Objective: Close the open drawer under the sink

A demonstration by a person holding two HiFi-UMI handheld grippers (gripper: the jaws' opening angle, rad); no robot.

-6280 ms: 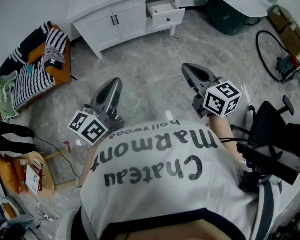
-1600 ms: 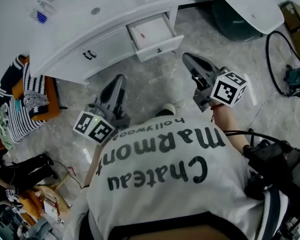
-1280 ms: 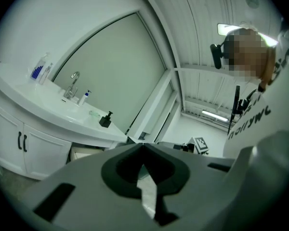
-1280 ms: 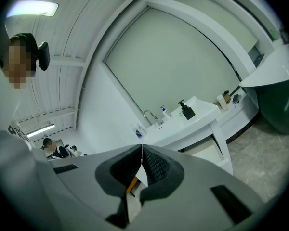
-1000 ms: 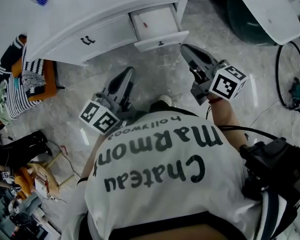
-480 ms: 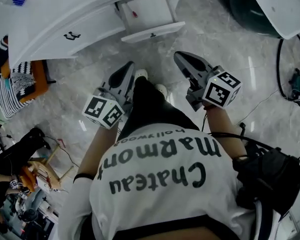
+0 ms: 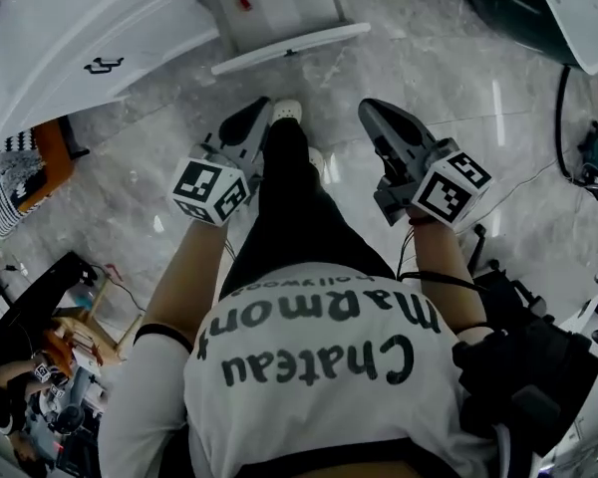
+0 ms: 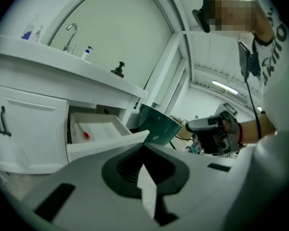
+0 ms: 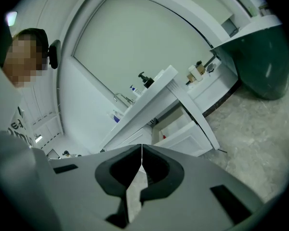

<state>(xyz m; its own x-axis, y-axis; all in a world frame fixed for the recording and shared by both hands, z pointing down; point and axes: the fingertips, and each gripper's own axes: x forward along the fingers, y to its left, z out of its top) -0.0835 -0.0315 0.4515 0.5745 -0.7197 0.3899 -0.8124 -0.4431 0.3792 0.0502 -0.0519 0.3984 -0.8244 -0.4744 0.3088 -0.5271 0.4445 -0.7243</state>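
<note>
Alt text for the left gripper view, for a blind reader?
The shut, empty left gripper points toward an open white drawer under a sink counter, a small red item inside. The right gripper shows at right.

The left forearm point(image 7: 187, 275) and right forearm point(image 7: 435, 263) stretch forward side by side. The left gripper point(image 7: 247, 122) and right gripper point(image 7: 381, 118) point ahead and slightly downward, each with jaws pressed together on nothing.
</note>
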